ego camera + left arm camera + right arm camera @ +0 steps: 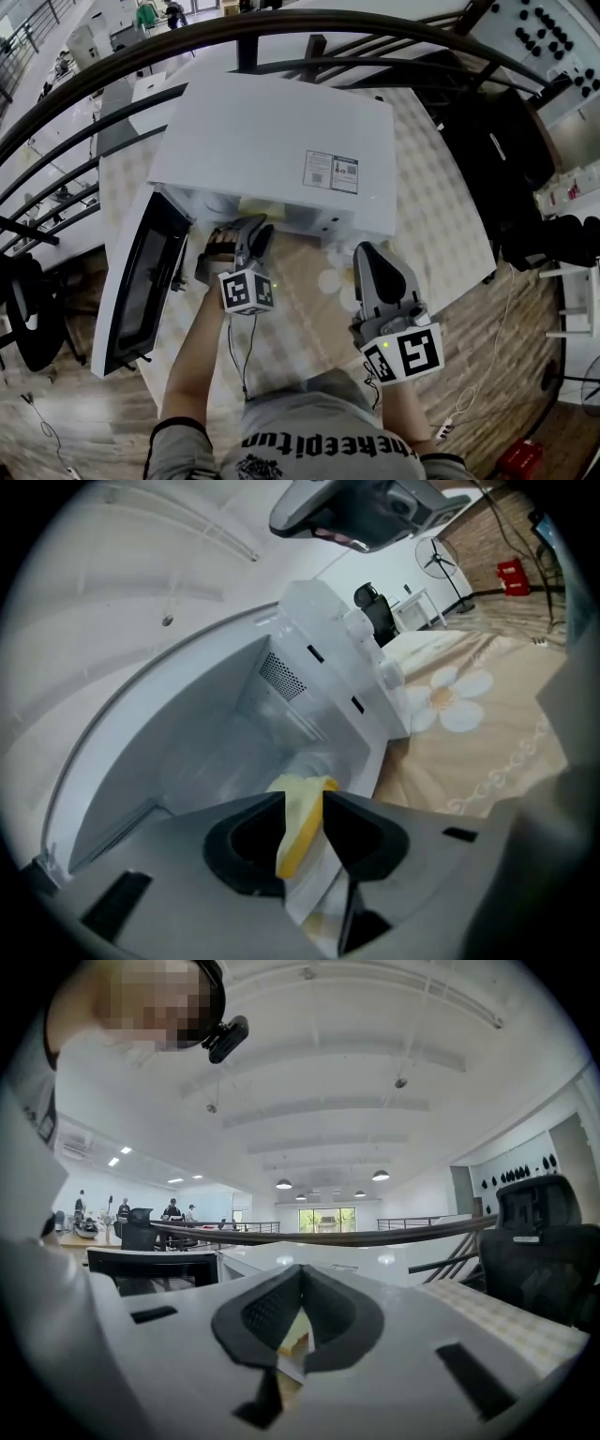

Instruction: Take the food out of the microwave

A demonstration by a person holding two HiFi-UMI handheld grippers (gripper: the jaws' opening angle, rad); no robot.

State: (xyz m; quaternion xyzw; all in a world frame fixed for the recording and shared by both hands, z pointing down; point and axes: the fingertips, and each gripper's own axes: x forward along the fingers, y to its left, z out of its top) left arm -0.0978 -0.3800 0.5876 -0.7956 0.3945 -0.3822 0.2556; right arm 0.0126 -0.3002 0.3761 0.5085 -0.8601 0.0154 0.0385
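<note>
- Food: one pale yellow piece, deeper yellow along one edge, sits inside the microwave cavity near its front opening.
- One left hand-held gripper reaches into that opening. Its jaws stand well apart with the yellow piece in the gap between them. The left gripper view does not show whether the pads press on it.
- From the head view, the left hand-held gripper points into the mouth of the microwave, and the person's left hand is wrapped around its body.
- Microwave: one white box, its door swung fully open to the left. The yellow piece is the only item I can make out in the white cavity.
- One right hand-held gripper hangs in front of the microwave, to the right of the opening and clear of it. In its own view, the right hand-held gripper has its jaw tips closed together and grips nothing.
- Counter: it carries the microwave under a beige cloth with a white flower print.
- Beyond the counter, a dark curved railing crosses the scene, and one black office chair stands on the right.
</note>
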